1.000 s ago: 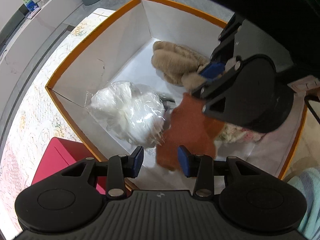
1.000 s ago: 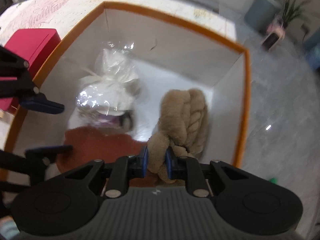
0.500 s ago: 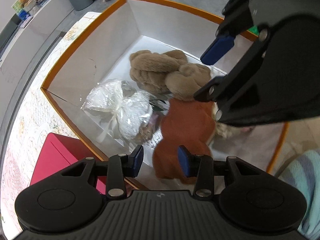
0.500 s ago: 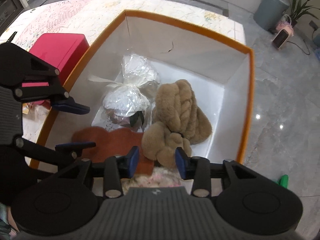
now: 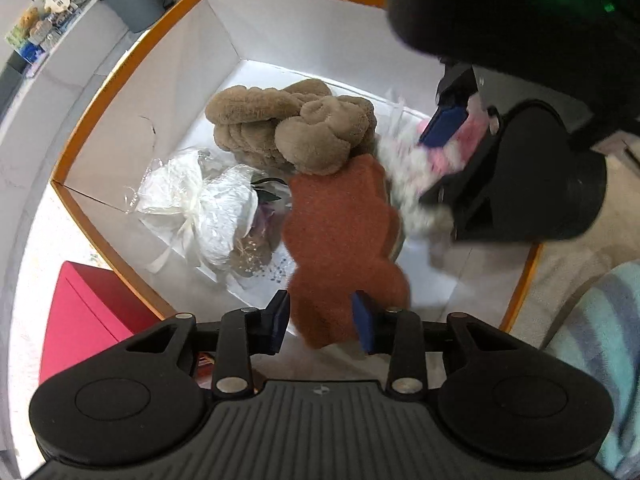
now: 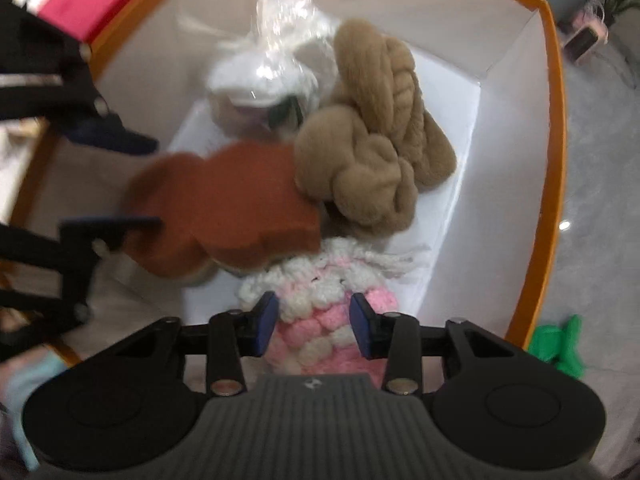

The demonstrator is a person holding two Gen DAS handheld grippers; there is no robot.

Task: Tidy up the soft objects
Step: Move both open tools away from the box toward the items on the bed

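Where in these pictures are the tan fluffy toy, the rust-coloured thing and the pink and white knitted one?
tan fluffy toy (image 5: 320,140): left wrist view, on its rounded front lobe.
rust-coloured thing (image 5: 340,240): left wrist view, on its fuzzy middle.
pink and white knitted one (image 6: 316,312): right wrist view, on the bobbled part between the jaws.

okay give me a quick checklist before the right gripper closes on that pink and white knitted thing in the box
1. Right gripper open: ok, both blue pads stand apart.
2. Pink and white knitted piece between the pads: ok, it fills the gap in the right wrist view.
3. Rust-brown plush out of the grasp: cannot tell, its edge lies right against the knitted piece.
4. Left gripper out of the way: ok, open and apart from the right one, at the rust-brown plush's near end.
5. Tan plush and wrapped white bundle settled in the orange-rimmed box: ok.
6. View sharp enough to judge depth: not ok, the right wrist picture is blurred.
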